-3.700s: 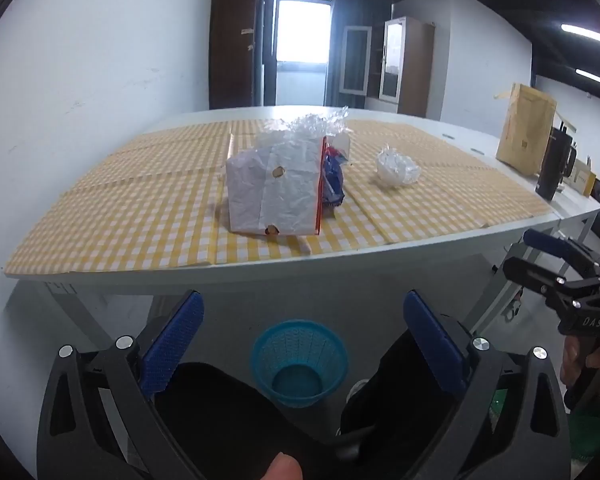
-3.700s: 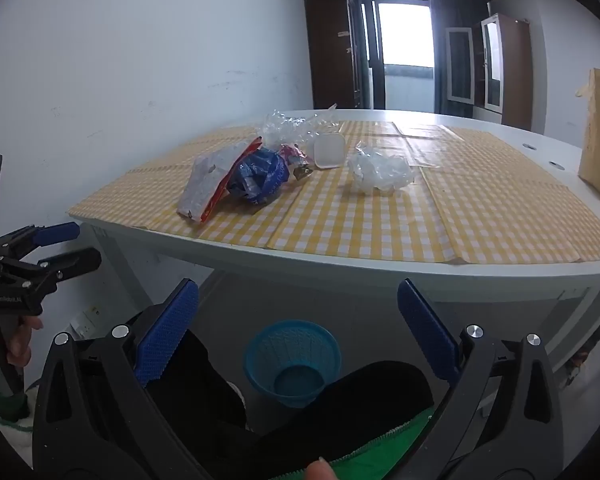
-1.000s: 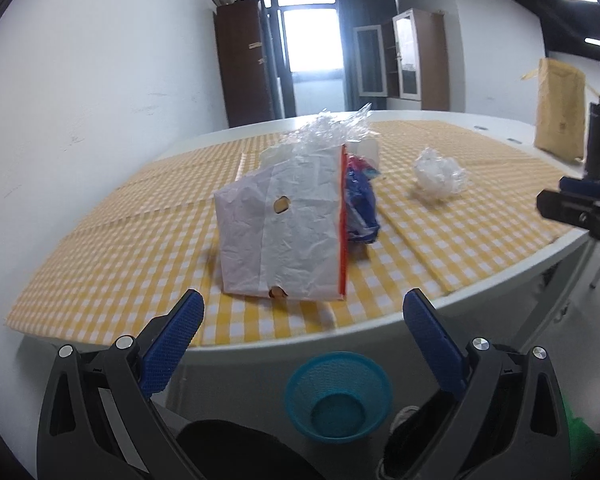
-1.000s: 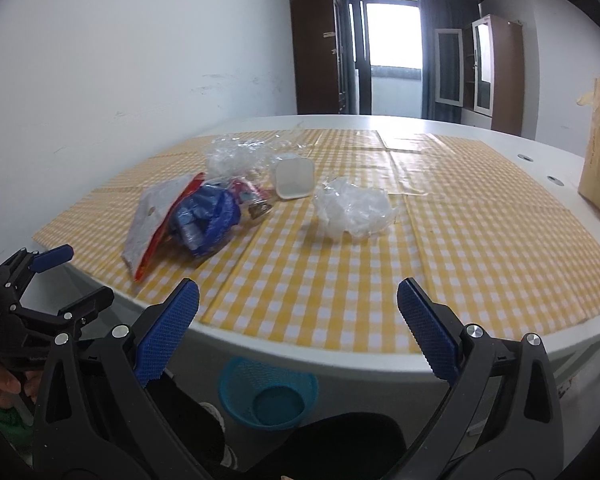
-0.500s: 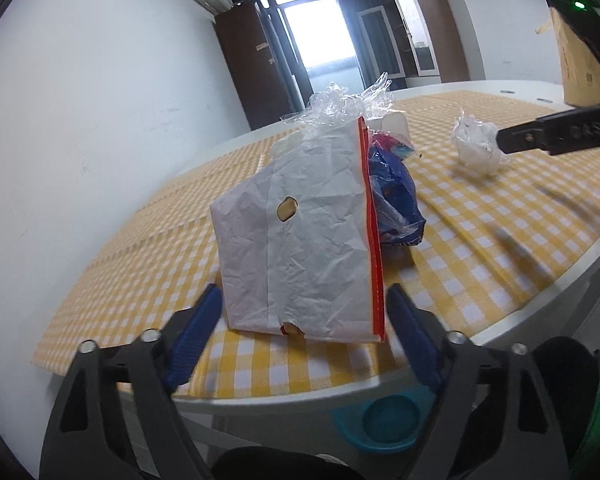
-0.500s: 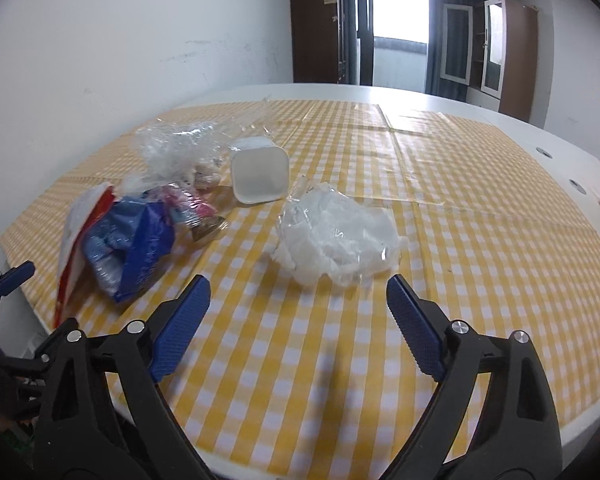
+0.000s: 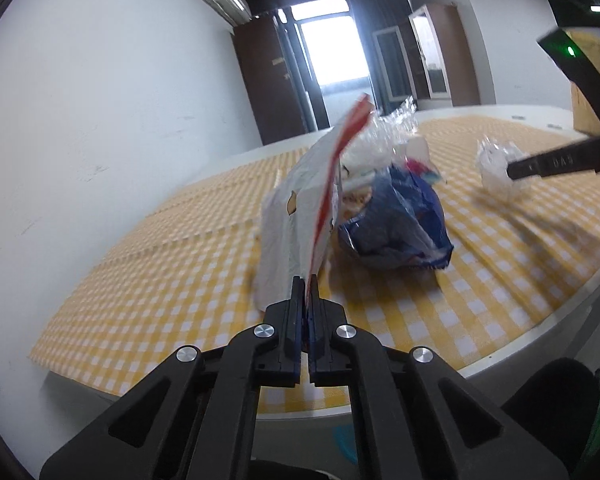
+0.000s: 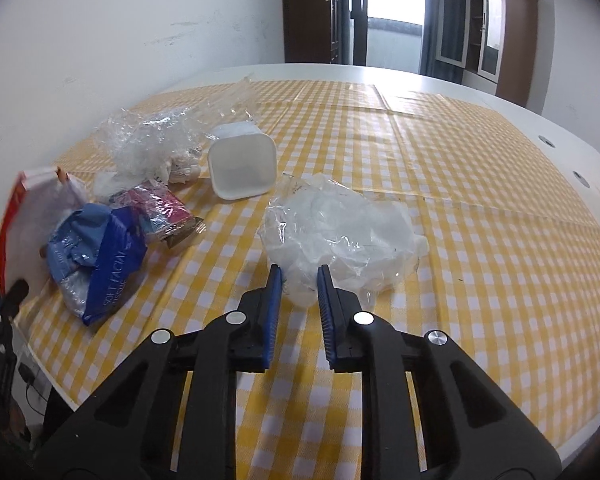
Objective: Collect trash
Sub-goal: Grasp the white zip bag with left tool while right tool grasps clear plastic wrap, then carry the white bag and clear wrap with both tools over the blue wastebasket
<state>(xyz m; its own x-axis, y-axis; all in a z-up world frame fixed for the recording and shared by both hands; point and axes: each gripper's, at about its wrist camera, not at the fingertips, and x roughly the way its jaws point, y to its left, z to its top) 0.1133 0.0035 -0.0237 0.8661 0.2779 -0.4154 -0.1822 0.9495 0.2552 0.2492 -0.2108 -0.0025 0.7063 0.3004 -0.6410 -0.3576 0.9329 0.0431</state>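
Observation:
My left gripper [image 7: 307, 285] is shut on the near edge of a white bag with a red strip [image 7: 300, 216], which stands tilted on the checked table. The bag also shows in the right wrist view [image 8: 28, 208]. A blue tissue wrapper [image 7: 396, 224] lies right of it, also in the right wrist view [image 8: 96, 256]. My right gripper [image 8: 299, 276] has its jaws narrowed around the near edge of a crumpled clear plastic wad [image 8: 340, 228]; the grip looks partial. The wad shows in the left wrist view [image 7: 496, 168] with the right gripper's finger in front of it.
A white square cup [image 8: 242, 164] lies on its side behind the wad. Crumpled cellophane [image 8: 152, 140] and a pink wrapper [image 8: 164, 208] lie left of it. The yellow checked tablecloth [image 8: 460, 208] covers the table. A blue basket [image 7: 346, 440] sits on the floor below the table edge.
My left gripper has closed on the white bag's edge and the bag has turned edge-on. My right gripper has moved forward to the plastic wad and its jaws have narrowed on it.

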